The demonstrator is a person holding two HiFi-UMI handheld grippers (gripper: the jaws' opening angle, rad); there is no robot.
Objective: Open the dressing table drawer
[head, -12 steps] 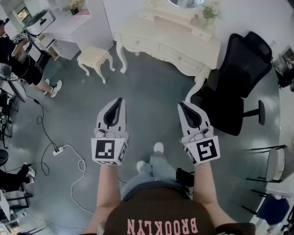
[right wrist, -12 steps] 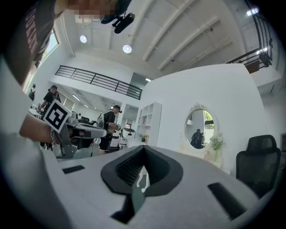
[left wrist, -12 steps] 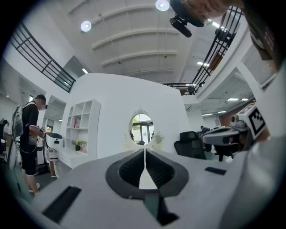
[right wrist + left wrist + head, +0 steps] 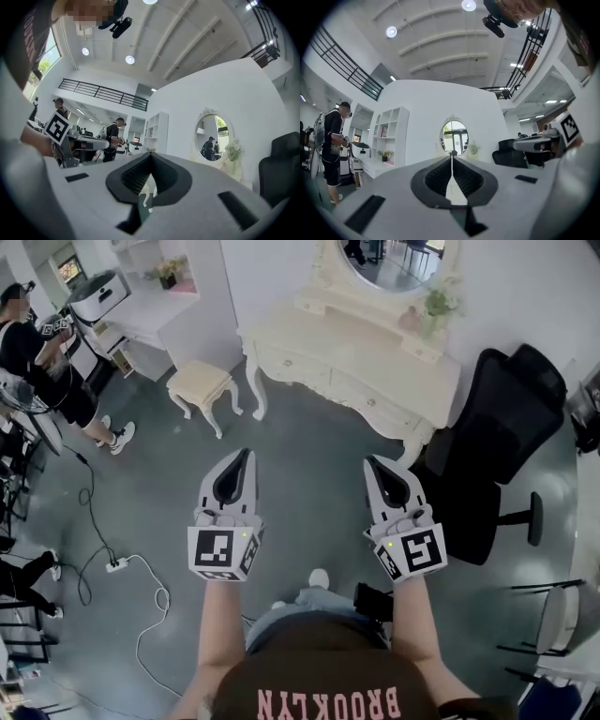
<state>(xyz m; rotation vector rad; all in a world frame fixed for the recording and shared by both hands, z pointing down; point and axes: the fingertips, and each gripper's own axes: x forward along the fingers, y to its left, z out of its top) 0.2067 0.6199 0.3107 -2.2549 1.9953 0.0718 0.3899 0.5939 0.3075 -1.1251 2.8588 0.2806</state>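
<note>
Two grippers, near: left gripper [image 4: 245, 457] and right gripper [image 4: 371, 464], both clenched on nothing, well apart from the furniture. Risk: closed jaws may butt the drawer [image 4: 373, 401] rather than clasp it; office chair [image 4: 497, 432] crowds the right. Far: dressing table [image 4: 361, 351], drawer shut, contents unseen.

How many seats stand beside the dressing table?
2: a cream stool left of the table, a black chair at its right. Others may be hidden.

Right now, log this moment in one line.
phase: pre-contact | left gripper: shut, empty | right gripper: shut, empty | dressing table: ahead, drawers closed
</note>
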